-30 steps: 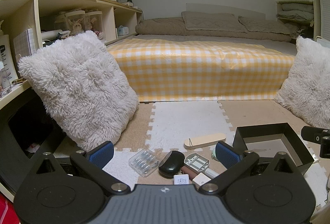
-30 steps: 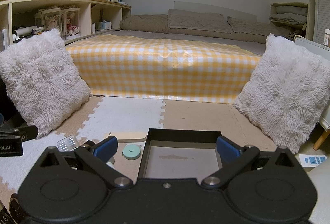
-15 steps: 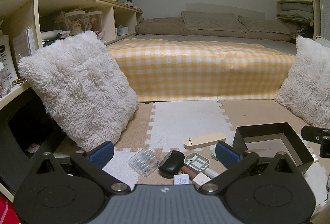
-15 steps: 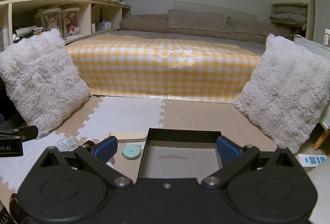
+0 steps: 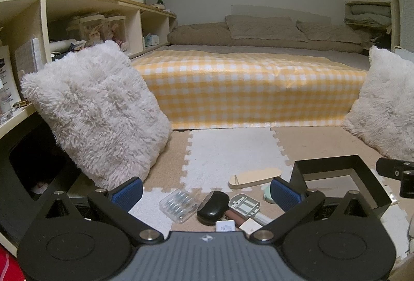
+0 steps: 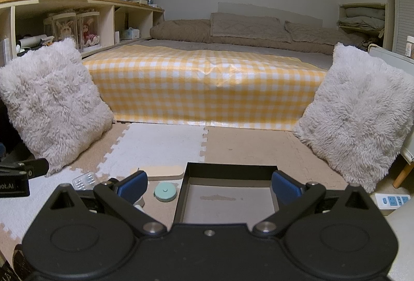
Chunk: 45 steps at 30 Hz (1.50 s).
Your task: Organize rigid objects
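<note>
Between the blue pads of our left tool [image 5: 206, 192], spread wide w/ nothing held, sit the small items on the floor mat: clear case [image 5: 178, 205], black pod [image 5: 212, 207], grey tray part [image 5: 244, 204]. Right tool [image 6: 209, 184] also wide, empty, over the black box [image 6: 261, 167]. We'd say take the pod first: come straight down, pads either side, w/o nudging the case. Box rim stands close right; open mat [image 5: 233, 151] ahead.
</note>
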### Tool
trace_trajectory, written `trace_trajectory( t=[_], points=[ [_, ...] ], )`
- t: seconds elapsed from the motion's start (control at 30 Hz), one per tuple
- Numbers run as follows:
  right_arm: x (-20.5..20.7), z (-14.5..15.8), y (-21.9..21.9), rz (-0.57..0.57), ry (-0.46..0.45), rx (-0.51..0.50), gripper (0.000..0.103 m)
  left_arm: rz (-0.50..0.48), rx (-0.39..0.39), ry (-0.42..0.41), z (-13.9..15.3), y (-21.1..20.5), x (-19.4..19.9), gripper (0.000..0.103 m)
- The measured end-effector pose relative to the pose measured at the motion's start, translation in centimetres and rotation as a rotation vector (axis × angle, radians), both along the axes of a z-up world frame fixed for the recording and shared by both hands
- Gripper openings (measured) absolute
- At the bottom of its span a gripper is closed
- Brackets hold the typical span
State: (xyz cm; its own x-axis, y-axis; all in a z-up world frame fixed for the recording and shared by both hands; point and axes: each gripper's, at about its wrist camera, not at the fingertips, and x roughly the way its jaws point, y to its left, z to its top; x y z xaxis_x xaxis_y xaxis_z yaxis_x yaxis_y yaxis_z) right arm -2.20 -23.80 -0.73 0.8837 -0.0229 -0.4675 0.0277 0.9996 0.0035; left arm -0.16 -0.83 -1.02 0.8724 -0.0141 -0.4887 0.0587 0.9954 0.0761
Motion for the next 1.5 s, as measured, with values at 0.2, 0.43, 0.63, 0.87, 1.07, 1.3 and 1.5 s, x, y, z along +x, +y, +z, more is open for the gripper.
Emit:
trace_trajectory(
  t=[0.2, 0.43, 0.63, 0.87, 1.07, 1.3, 1.5],
  points=[
    [-0.2, 0.6, -0.3, -0.019, -0.020, 0.002, 0.103, 0.000, 0.003, -0.010, 1.0, 0.2, -0.2, 0.103],
    [-0.3, 2.2, -1.1, -0.004, -0.084, 0.059, 0.103, 0.005, -0.013, -0.010, 1.8, 0.5, 0.2, 0.103],
    [0.7, 4.0, -1.9, 0.055, -0.140, 0.012, 0.103, 0.006, -0.008, -0.014, 2.7, 0.4, 1.6, 0.103],
    [4.3, 4.6, -5.0, 0.027, -0.149, 0.025, 0.103, -0.010, -0.008, -0.035, 4.2, 0.1, 3.7, 0.103],
    [8.3, 4.7, -7.6, -0.001, -0.127, 0.081, 0.103, 0.015, -0.010, -0.081, 5.6, 0.3, 6.7, 0.103],
    [12.2, 1.3, -10.2, -0.101, -0.047, 0.080, 0.103, 0.043, 0.020, -0.118, 6.0, 0.0, 11.5, 0.103],
    [14.0, -3.3, -11.9, -0.077, 0.128, 0.045, 0.102, -0.005, 0.022, -0.028, 3.6, -1.5, 15.5, 0.103]
  ],
)
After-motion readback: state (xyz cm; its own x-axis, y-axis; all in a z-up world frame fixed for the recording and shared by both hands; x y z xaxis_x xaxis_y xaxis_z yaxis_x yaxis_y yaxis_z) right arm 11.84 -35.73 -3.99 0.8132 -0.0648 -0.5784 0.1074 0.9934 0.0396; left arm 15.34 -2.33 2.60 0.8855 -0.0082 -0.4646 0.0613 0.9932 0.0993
